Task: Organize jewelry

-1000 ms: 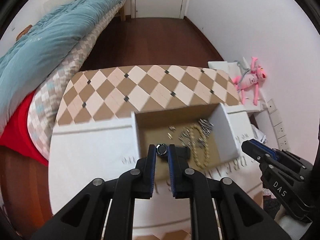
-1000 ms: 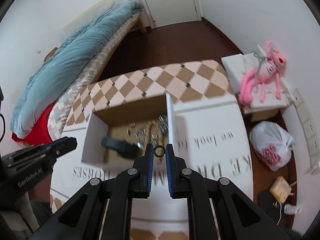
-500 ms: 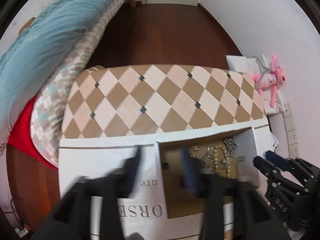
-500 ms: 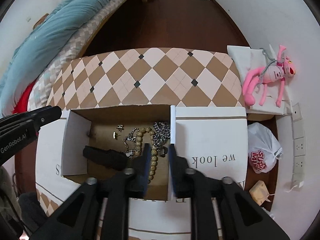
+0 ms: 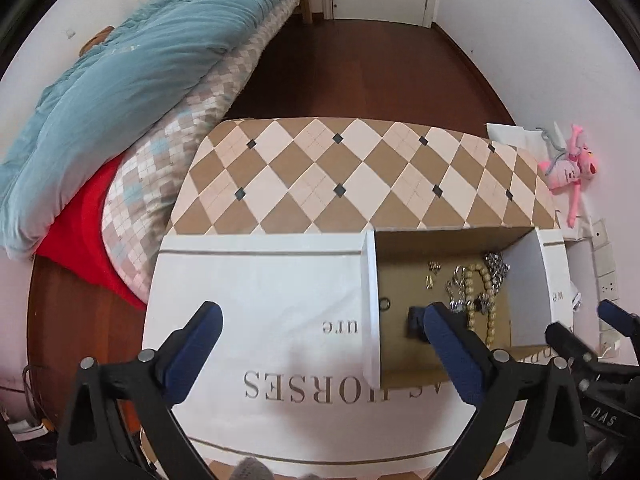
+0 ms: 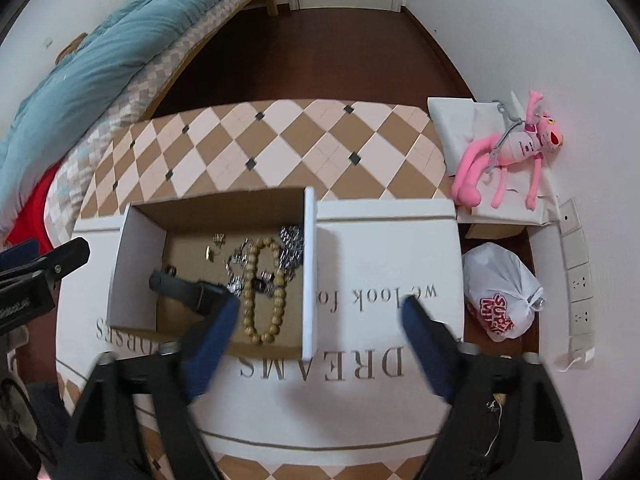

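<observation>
On the diamond-patterned table sits a white box with an open cardboard compartment, and the jewelry lies inside it: a bead bracelet, a silver chain, small earrings, a dark strap-like piece. Only the left wrist view picks out a small ring on the compartment floor beside the left wall. Both grippers have just been opening; the left gripper and the right gripper each hang over the box with jaws spread wide, nothing pressed between the pads. Only the right wrist view shows a white plastic bag on the floor under the pink plush toy; the left view shows more of the blue duvet.
</observation>
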`<state>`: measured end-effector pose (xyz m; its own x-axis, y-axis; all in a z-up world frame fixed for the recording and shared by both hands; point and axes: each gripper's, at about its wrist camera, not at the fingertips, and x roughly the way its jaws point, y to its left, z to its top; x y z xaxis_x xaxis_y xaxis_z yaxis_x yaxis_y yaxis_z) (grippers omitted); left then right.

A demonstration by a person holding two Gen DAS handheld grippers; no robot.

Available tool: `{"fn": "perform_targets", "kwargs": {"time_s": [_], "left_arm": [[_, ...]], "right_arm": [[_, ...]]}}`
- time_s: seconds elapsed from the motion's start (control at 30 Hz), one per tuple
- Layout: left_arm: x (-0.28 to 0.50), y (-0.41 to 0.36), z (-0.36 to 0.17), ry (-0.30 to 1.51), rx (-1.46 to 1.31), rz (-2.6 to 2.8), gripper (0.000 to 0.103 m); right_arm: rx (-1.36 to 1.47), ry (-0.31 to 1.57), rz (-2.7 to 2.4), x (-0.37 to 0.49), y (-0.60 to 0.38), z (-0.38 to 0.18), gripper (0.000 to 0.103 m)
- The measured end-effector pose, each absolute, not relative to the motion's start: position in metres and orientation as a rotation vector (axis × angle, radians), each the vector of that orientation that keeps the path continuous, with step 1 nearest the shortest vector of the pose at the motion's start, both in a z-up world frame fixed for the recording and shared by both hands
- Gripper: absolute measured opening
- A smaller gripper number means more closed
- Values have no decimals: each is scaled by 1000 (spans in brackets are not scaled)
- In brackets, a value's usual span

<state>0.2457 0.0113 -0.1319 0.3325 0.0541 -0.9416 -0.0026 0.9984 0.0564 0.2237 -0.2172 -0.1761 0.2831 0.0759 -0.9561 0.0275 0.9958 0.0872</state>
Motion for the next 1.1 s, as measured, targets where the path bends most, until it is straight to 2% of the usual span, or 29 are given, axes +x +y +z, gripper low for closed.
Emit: {"fn": "perform_targets", "kwargs": {"time_s": [0.23, 0.57, 1.1], "left_arm": [[224, 4, -139, 1243, 49, 34, 103], [206, -5, -132, 1234, 35, 31, 103], [128, -11, -21, 1024, 20, -4, 103]], "right_arm": [[71, 1301, 4, 208, -210, -188, 103], [75, 1261, -31, 196, -218, -174, 103], [106, 1020, -66, 114, -231, -54, 103]]}}
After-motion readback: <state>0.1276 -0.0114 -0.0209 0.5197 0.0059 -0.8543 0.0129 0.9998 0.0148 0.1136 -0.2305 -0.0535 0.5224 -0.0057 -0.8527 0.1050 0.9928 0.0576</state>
